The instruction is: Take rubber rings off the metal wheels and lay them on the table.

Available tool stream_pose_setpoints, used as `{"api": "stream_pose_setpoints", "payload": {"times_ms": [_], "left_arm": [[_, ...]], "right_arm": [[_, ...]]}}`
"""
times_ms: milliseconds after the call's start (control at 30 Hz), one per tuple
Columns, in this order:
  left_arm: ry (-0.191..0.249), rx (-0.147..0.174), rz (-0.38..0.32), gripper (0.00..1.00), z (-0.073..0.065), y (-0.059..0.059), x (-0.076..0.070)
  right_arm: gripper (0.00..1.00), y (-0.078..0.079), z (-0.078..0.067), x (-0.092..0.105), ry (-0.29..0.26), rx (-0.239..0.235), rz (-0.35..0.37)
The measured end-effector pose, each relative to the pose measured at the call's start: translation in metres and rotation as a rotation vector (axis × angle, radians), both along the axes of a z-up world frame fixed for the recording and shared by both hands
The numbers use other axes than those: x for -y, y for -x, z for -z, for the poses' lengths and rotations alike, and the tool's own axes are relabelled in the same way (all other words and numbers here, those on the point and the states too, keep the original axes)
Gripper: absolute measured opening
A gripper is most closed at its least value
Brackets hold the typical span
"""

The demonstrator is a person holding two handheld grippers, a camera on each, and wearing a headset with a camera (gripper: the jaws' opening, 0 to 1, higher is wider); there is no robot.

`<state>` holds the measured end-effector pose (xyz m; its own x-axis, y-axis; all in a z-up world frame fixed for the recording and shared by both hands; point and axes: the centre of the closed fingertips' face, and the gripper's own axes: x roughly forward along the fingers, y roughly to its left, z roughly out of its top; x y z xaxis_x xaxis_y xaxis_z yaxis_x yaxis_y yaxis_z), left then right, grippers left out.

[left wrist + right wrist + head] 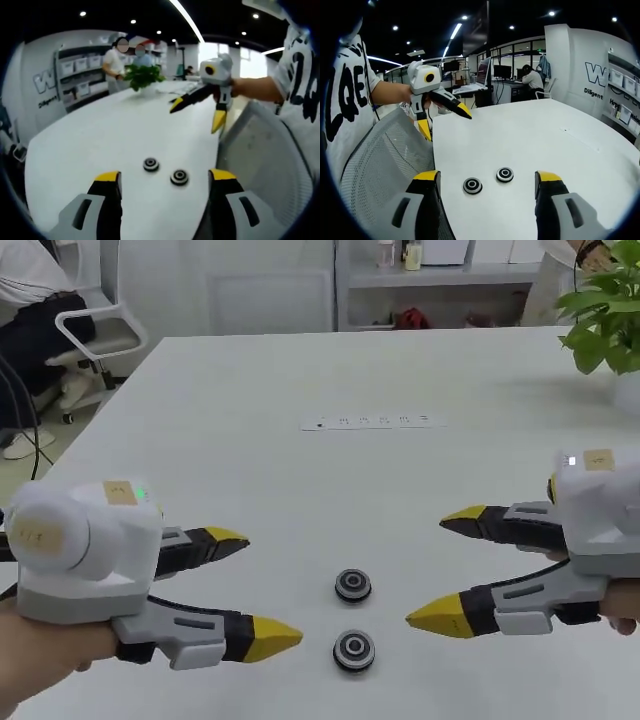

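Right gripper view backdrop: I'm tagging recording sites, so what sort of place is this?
Probably an open-plan office: desks with monitors where a person sits, wall shelves of storage boxes, and a big white meeting table.

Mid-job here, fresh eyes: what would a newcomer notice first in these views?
Two open, yellow-tipped claws face each other over the white table: left claw and right claw. Between them lie a far wheel and a near wheel, dark-rimmed. A plant stands at the table's far right.

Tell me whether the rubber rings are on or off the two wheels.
On: the far wheel and the near wheel each show a dark band around a lighter hub.
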<state>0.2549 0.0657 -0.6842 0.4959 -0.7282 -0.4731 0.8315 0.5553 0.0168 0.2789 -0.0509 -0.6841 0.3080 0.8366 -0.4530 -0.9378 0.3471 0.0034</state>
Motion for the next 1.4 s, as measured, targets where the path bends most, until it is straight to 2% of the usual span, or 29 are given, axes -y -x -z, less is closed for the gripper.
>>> {"api": "stream_pose_setpoints", "payload": {"times_ms": [733, 1400], "left_arm": [[-0.017, 0.007, 0.050, 0.67, 0.002, -0.016, 0.010], [-0.029, -0.009, 0.080, 0.64, 0.013, -0.018, 0.019]], "right_arm": [[0.69, -0.005, 0.011, -0.012, 0.048, 0.008, -0.067], [0.65, -0.004, 0.027, -0.011, 0.081, -0.002, -0.082]]}}
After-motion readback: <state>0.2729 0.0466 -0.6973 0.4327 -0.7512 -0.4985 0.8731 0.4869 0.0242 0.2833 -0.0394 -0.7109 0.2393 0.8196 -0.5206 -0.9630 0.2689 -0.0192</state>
